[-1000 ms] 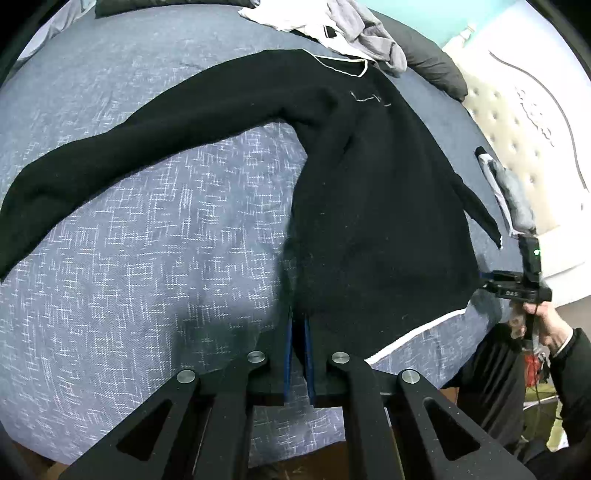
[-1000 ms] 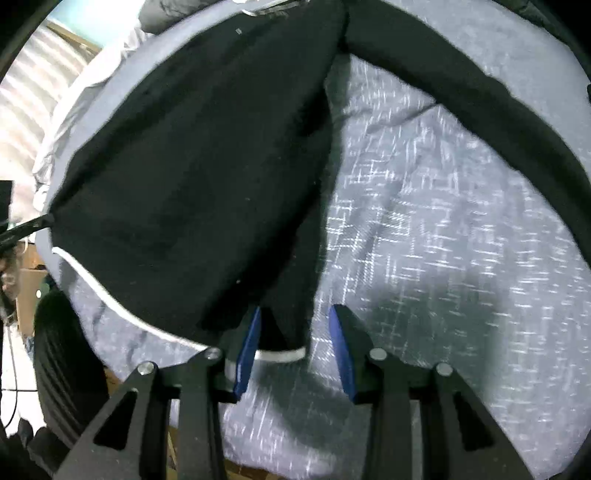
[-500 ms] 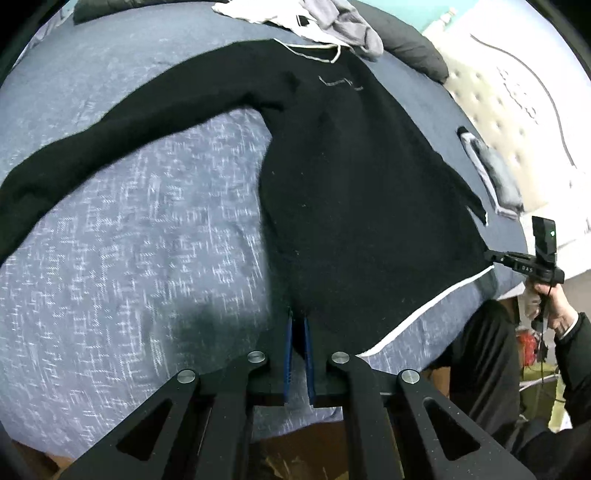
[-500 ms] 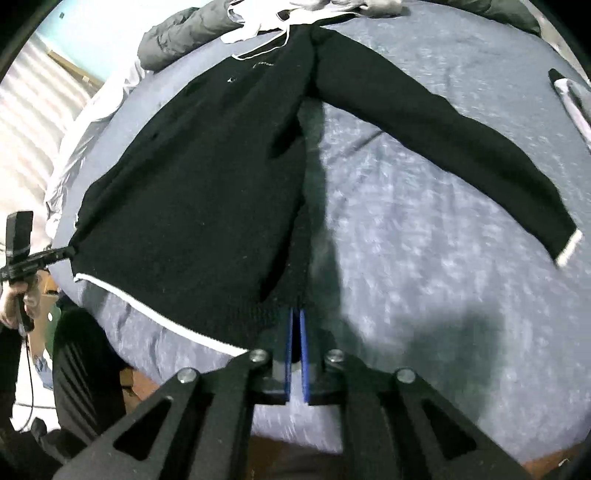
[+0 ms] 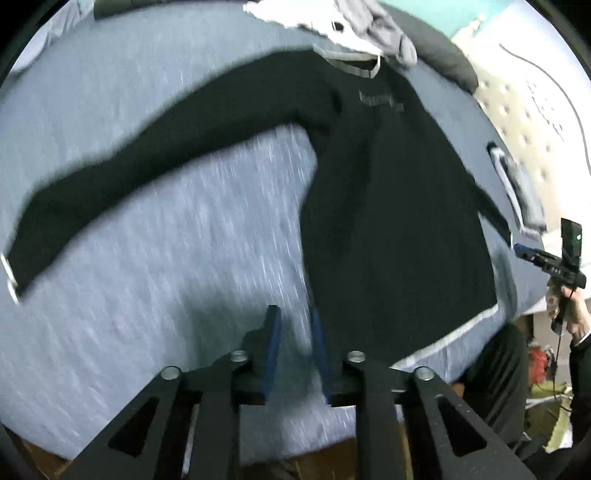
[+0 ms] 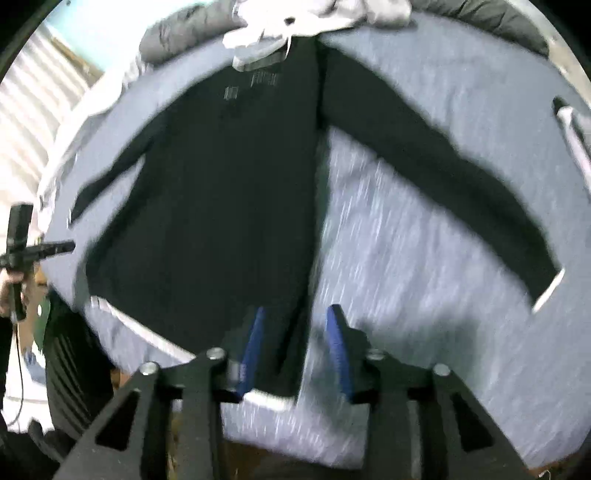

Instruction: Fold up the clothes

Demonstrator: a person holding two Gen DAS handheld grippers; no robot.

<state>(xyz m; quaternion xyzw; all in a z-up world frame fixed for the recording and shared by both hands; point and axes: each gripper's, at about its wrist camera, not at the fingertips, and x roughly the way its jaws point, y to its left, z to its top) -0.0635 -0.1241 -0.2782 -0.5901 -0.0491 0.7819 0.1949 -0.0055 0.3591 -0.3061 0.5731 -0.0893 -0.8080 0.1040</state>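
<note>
My black sweater (image 5: 399,221) lies flat, sleeves spread, on the grey-blue bed (image 5: 147,277). My left gripper (image 5: 295,347) and right gripper (image 6: 295,343) both hang apart over its bottom corners, gripping nothing.

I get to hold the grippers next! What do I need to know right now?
Left gripper: open, holding nothing, by one bottom corner of the black sweater.
Right gripper: open, the other bottom corner lies between its fingers, not pinched.
The sweater lies flat on the blue bed, sleeves spread out. A pile of clothes sits past its collar.
Done: laid out. Left: all the folding.
</note>
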